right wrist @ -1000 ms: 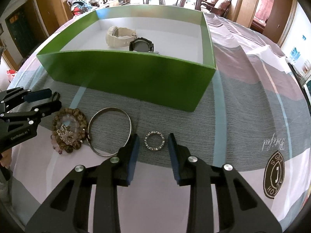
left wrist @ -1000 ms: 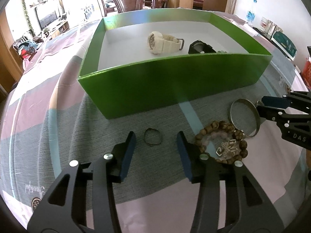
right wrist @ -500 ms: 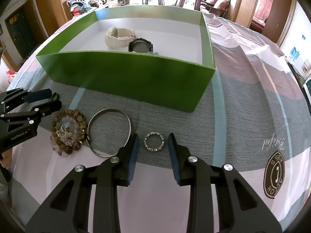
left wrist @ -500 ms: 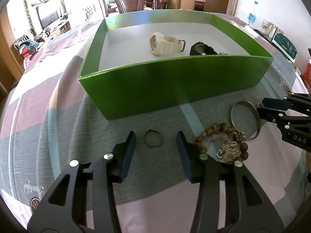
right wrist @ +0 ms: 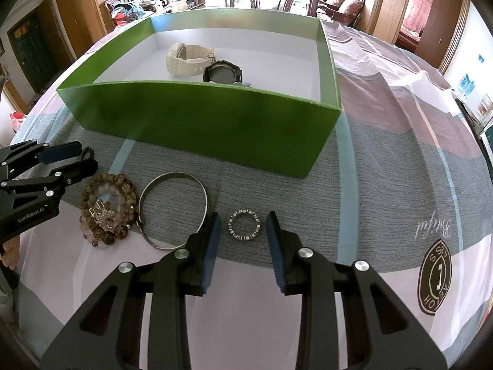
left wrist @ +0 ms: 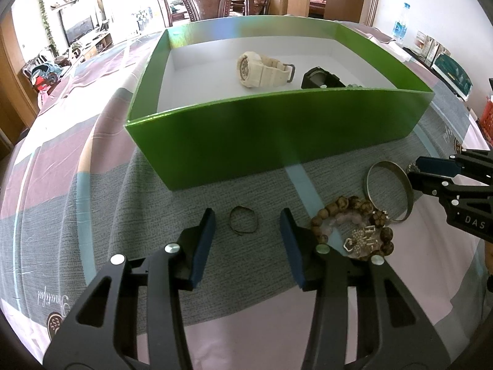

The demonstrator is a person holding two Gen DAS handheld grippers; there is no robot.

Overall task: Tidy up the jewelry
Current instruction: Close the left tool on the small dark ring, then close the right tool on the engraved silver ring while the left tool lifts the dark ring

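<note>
Right wrist: studded ring (right wrist: 244, 225) between fingers (right wrist: 212, 240), untouched; bangle (right wrist: 172, 209) beside.

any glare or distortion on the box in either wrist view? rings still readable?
Left wrist: pale glare streak down the green box front wall, window blown out, strong fisheye bowing; thin ring sharp. Right wrist: fainter streak on the box's front wall, same bowing, studded ring crisp between the open hand-held gripper fingers.
</note>
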